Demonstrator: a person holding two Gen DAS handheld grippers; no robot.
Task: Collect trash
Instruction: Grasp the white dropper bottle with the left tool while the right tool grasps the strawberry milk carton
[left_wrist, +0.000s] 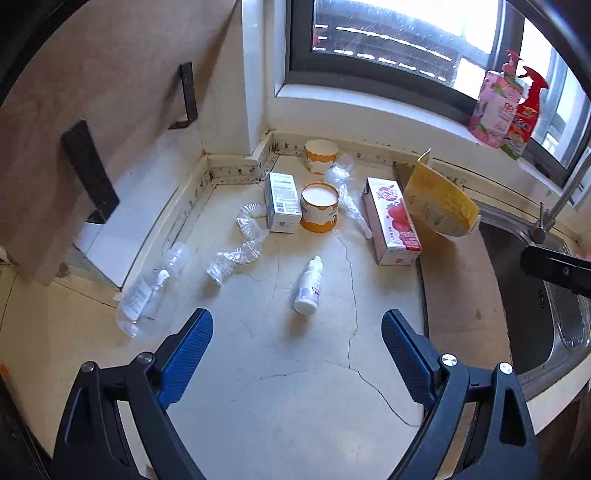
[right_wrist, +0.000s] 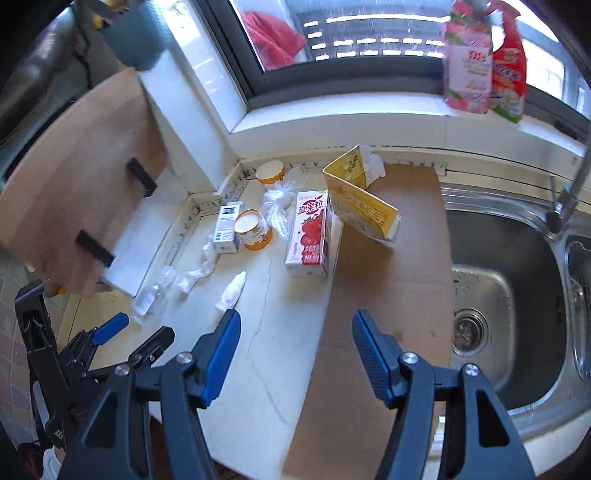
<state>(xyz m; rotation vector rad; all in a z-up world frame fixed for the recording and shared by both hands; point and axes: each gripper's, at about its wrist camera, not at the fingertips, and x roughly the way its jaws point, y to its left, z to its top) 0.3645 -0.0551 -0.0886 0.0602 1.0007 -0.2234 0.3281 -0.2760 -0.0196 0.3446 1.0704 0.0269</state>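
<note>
The left gripper (left_wrist: 297, 341) hovers with its fingers spread wide and empty above the cracked surface (left_wrist: 280, 376), just short of a small white bottle (left_wrist: 309, 286) lying on its side. The right gripper (right_wrist: 295, 352) is likewise wide open and empty, near the strawberry carton (right_wrist: 309, 236) and sink (right_wrist: 517, 295).

Red-and-white strawberry drink carton (right_wrist: 308, 234), standing on the desk (right_wrist: 273, 354): white characters "真果粒" across its red upper face. White box (right_wrist: 228, 229): barcode label, digits illegible. Pink pouch (right_wrist: 467, 66) and red spray bottle (right_wrist: 509, 74) on the windowsill: print too blurred to read.
</note>
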